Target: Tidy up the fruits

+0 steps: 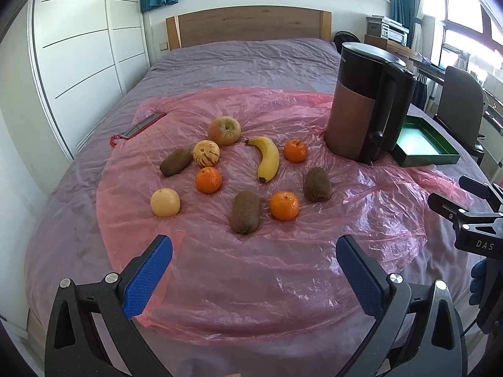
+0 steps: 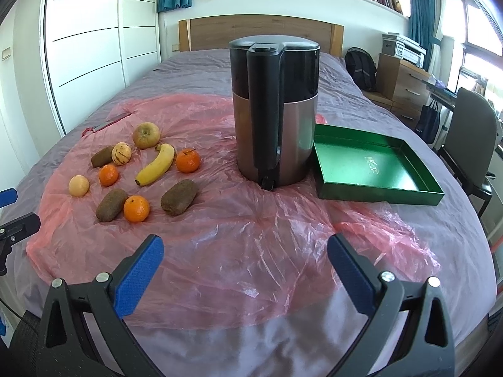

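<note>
Fruit lies loose on a pink plastic sheet [image 1: 220, 276] on the bed: an apple [image 1: 224, 130], a banana [image 1: 267, 158], three mandarins [image 1: 284, 205], three kiwis [image 1: 245, 216], a striped pale fruit [image 1: 206, 153] and a pale round fruit [image 1: 165, 202]. An empty green tray [image 2: 374, 165] lies right of the kettle. My left gripper [image 1: 254, 279] is open and empty, near the sheet's front edge, short of the fruit. My right gripper [image 2: 245, 278] is open and empty, in front of the kettle; it also shows in the left wrist view [image 1: 465, 207].
A tall black and copper kettle [image 2: 274, 110] stands between the fruit and the tray. A red phone [image 1: 143, 125] lies at the sheet's far left. A wooden headboard [image 1: 248, 28] is at the back, a wardrobe at left, a chair [image 2: 471, 154] at right.
</note>
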`<action>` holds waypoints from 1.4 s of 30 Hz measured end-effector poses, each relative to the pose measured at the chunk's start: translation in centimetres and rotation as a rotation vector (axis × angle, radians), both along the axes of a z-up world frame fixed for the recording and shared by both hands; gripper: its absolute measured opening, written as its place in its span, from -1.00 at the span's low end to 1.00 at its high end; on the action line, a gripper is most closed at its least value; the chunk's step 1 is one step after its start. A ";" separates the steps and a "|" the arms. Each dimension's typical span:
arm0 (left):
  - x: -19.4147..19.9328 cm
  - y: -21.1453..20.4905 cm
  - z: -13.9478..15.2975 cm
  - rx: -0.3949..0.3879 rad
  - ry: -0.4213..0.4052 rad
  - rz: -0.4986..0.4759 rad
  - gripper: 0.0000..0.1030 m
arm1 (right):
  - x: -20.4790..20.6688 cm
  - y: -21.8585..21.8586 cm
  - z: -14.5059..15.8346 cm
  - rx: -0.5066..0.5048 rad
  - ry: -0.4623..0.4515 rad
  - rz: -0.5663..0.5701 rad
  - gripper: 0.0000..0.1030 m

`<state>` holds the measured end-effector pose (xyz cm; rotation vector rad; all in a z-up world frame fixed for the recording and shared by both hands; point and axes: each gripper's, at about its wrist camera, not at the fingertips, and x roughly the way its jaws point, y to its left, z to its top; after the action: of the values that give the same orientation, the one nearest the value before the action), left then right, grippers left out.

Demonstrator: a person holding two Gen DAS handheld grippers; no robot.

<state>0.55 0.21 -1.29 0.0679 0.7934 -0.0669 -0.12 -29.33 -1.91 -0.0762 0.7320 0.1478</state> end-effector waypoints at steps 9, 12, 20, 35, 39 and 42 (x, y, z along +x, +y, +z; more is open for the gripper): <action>0.9 1.4 -0.8 0.005 0.063 0.016 0.98 | 0.4 0.5 -0.1 0.047 0.025 0.004 1.00; 1.1 2.8 -1.1 -0.004 0.076 0.050 0.98 | 0.6 0.9 -0.3 0.048 0.036 0.012 1.00; 2.0 8.0 -2.1 -0.009 0.086 0.179 0.98 | 1.7 2.4 -1.1 0.062 0.078 0.028 1.00; 6.1 7.3 -6.5 -0.081 0.194 0.080 0.48 | 6.0 6.7 -3.4 0.099 0.121 0.052 1.00; 8.3 5.0 -7.3 -0.080 0.213 0.015 0.34 | 7.8 7.8 -4.4 0.108 0.156 0.051 1.00; 9.8 4.1 -7.9 -0.068 0.223 -0.017 0.23 | 9.6 8.6 -5.5 0.120 0.194 0.049 1.00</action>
<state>10.31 4.27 -9.23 0.0023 1.0127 -0.1191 9.50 -20.74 -7.40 0.0350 0.9132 0.2476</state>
